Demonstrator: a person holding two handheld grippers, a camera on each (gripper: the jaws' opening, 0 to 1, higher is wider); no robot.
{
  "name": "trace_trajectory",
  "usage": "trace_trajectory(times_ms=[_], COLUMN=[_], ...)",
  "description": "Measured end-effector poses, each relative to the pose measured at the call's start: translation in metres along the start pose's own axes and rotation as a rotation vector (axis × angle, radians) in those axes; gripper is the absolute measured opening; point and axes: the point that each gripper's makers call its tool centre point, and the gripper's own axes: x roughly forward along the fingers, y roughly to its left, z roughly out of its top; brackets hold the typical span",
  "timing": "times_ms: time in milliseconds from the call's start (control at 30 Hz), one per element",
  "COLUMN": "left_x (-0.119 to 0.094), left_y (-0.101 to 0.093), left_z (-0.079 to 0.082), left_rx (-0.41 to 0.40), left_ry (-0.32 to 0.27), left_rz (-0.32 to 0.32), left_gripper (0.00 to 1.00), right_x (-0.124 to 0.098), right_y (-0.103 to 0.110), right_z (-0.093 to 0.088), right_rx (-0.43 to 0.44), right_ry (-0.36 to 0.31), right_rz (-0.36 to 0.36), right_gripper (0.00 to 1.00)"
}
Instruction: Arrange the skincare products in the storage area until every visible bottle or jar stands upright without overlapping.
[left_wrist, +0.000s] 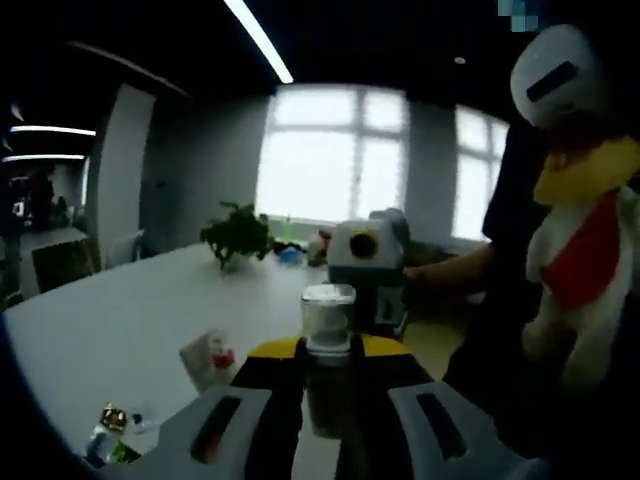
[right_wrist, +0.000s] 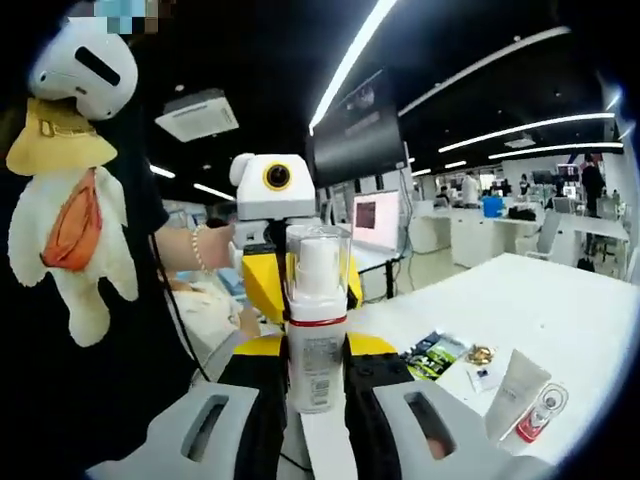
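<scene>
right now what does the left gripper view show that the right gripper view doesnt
Left gripper view alone: a potted plant far back on the white table, bright windows behind it, and the left tool shut on a dark bottle with a clear cap.

Right gripper view alone: the right tool shut on a white pump bottle with a red band, a monitor, and a green packet.

Shared: the table, a white tube with a red cap lying on it, a plush toy hanging on the person, and the opposite tool.
</scene>
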Motion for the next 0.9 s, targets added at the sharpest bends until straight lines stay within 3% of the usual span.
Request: trace_trajectory(times_ms=[167,467,633,833,900], left_x=[0.003,0.004,0.005,0.007,0.011], left_y=[-0.002,0.002,0.004,0.008,0.008], left_z=[-0.008,-0.024,-0.017,-0.028,-0.03], left_rx=[0.029,0.172,0.192,0.26,0.26], left_ry=[0.066,0.262,0.281,0.397,0.405], left_rz=[-0.002,-0.009,-0.028,-0.041,-0.037], left_gripper=[0.17,0.22,0.24,0.24,0.24], right_x=[0.001,0.004,0.006,0.007,0.007], right_y=[-0.001,-0.004,-0.005,-0.01,-0.013], right_z=[-0.01,-0.022,-0.027,-0.033,-0.037], right_rx=[-0.044,-0.078,-0.087,-0.091,-0.087], right_ry=[0.055,0.112,0.128,0.135,0.134], right_rz=[-0.006,0.009,0.023,0.018,0.011], right_gripper=[0.2,0.19,0.19,0.2,0.2])
